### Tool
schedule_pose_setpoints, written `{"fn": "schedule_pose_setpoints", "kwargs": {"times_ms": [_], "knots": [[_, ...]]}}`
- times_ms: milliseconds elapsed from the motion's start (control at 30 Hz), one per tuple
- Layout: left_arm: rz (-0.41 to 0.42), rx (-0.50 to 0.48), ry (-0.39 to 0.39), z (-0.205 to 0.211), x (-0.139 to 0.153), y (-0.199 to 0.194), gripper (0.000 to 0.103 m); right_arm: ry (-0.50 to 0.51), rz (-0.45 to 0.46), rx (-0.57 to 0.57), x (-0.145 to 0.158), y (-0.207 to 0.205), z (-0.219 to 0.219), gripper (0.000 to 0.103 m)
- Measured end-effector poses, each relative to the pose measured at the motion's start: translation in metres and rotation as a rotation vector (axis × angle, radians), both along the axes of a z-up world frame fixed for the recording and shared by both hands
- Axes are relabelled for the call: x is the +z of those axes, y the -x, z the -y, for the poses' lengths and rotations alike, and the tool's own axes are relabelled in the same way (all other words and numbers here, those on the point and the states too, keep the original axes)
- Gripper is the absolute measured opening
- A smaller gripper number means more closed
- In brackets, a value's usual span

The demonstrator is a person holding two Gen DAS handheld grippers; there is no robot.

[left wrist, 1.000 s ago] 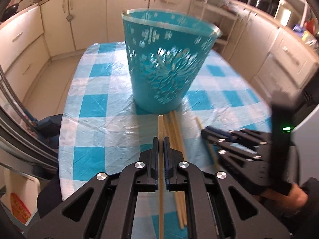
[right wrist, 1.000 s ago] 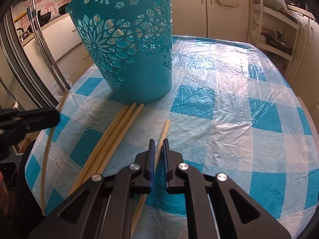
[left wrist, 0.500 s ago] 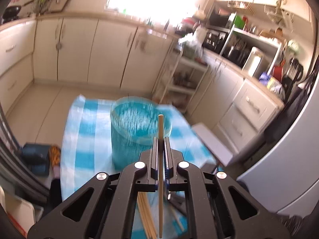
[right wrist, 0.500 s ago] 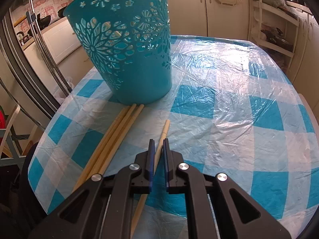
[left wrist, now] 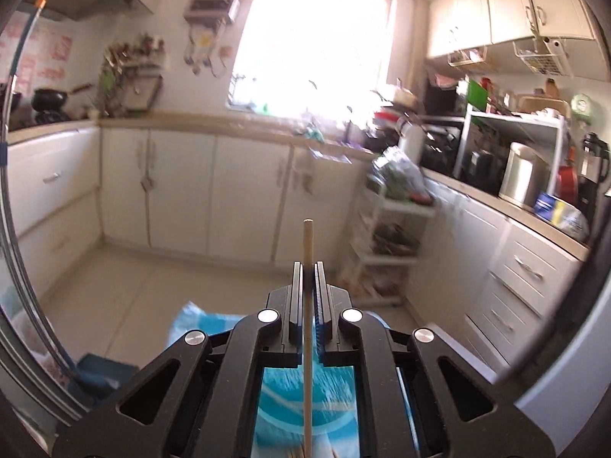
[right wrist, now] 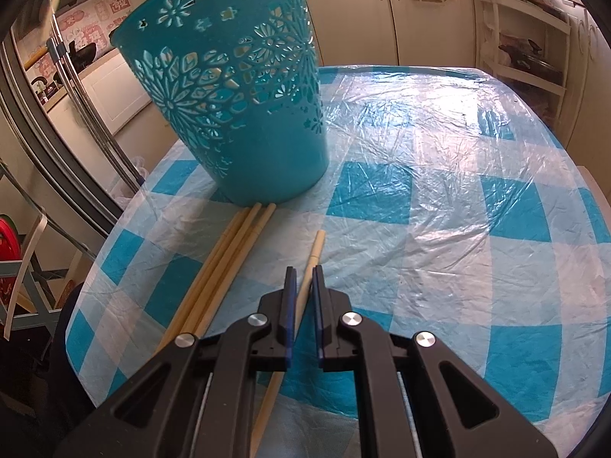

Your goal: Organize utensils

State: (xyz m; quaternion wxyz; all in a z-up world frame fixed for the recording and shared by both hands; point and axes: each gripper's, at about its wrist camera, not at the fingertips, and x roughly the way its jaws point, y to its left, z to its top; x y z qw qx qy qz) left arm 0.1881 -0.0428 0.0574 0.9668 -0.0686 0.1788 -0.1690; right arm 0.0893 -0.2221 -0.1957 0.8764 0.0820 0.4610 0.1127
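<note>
Left wrist view: left claw [left wrist: 307,267] clenched on chopstick [left wrist: 307,244], high above basket [left wrist: 305,397] rim.

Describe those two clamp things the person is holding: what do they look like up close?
Both look alike. The left hand-held gripper is matte black plastic: two flat, narrow fingers on angled linkage arms with triangular cut-outs, joined by round silver pivot bolts. The right hand-held gripper has the same build, and blue pads line its fingers' inner faces. No hand, sleeve or cable shows.
</note>
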Motion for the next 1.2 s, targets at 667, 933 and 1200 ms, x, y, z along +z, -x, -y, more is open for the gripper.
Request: {"fn": "schedule_pose_setpoints", "kwargs": {"times_ms": [667, 933, 1200], "knots": [[-0.094, 0.101, -0.166, 0.037, -0.102, -0.056, 0.006, -0.067, -0.011, -0.003, -0.001, -0.001, 0.012, 0.009], [-0.131, 0.147, -0.177, 0.014, -0.111, -0.025, 0.055, -0.033, -0.006, 0.000, 0.000, -0.001, 0.005, 0.009], [-0.211, 0.196, -0.174, -0.031, -0.129, 0.022, 0.078, 0.084, 0.006, 0.019, 0.002, -0.002, -0.014, 0.009]]}}
